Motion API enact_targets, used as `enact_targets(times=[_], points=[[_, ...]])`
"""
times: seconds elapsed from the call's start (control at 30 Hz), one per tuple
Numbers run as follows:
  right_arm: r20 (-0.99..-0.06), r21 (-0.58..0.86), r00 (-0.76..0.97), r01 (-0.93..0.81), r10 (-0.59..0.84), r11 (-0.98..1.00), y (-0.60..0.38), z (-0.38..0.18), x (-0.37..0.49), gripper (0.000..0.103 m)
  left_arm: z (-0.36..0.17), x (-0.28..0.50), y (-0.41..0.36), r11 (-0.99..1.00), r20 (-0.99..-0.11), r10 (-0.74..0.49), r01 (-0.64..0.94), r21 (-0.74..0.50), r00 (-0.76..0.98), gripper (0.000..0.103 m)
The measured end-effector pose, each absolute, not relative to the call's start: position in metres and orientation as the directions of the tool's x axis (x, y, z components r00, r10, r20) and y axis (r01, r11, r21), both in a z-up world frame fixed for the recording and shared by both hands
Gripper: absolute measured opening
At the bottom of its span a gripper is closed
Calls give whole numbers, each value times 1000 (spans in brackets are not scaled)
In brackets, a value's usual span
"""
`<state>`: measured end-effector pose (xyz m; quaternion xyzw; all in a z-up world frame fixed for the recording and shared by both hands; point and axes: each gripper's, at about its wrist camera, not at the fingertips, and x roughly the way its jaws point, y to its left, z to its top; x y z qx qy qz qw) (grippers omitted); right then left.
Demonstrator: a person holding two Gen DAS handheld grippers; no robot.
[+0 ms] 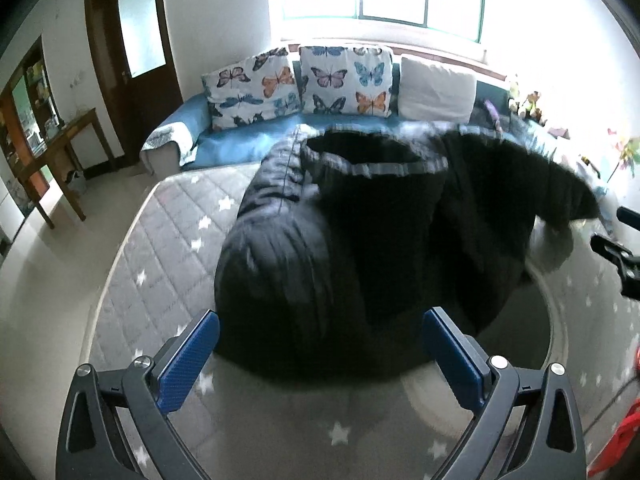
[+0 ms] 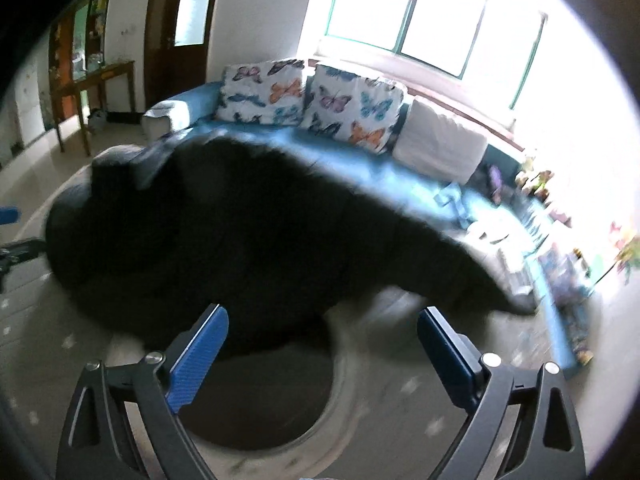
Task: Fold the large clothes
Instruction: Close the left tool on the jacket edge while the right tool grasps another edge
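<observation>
A large black padded jacket [image 1: 360, 236] lies in a heap on a grey quilted mattress with white stars [image 1: 168, 248]. Its collar with a grey trim faces the sofa and one sleeve reaches right. My left gripper [image 1: 320, 328] is open and empty, its blue pads just short of the jacket's near edge. The right gripper's body shows at the right edge [image 1: 620, 260]. In the right wrist view the jacket [image 2: 248, 240] is blurred. My right gripper [image 2: 322, 326] is open and empty at its near edge, over the mattress [image 2: 380, 400].
A blue sofa [image 1: 240, 140] with two butterfly cushions [image 1: 344, 80] and a white cushion [image 1: 436, 88] stands behind the mattress under a bright window. A wooden side table [image 1: 64, 148] and a dark door [image 1: 132, 56] are at the left. Something red [image 1: 620, 440] lies at the right.
</observation>
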<state>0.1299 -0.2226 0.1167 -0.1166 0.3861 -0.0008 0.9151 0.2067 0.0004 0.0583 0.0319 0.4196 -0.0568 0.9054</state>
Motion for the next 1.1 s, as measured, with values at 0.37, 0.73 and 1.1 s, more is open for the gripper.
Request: enact_targets(times=[0.37,0.73,1.1], points=[[-762,-232,636,-99,-117,968,-247,88,215,89,80,280,-35,966,-738,-182,258,-10,650,103],[-758,-279,625,-51,-187,959,-256,89,218,22,68,317,-70,940,-731,-208,339,33,650,49],[-704,-356,673,-58,-226,933,-256,112,183,9,61,282,-39,922,-731,-314,377,-83,605,20]])
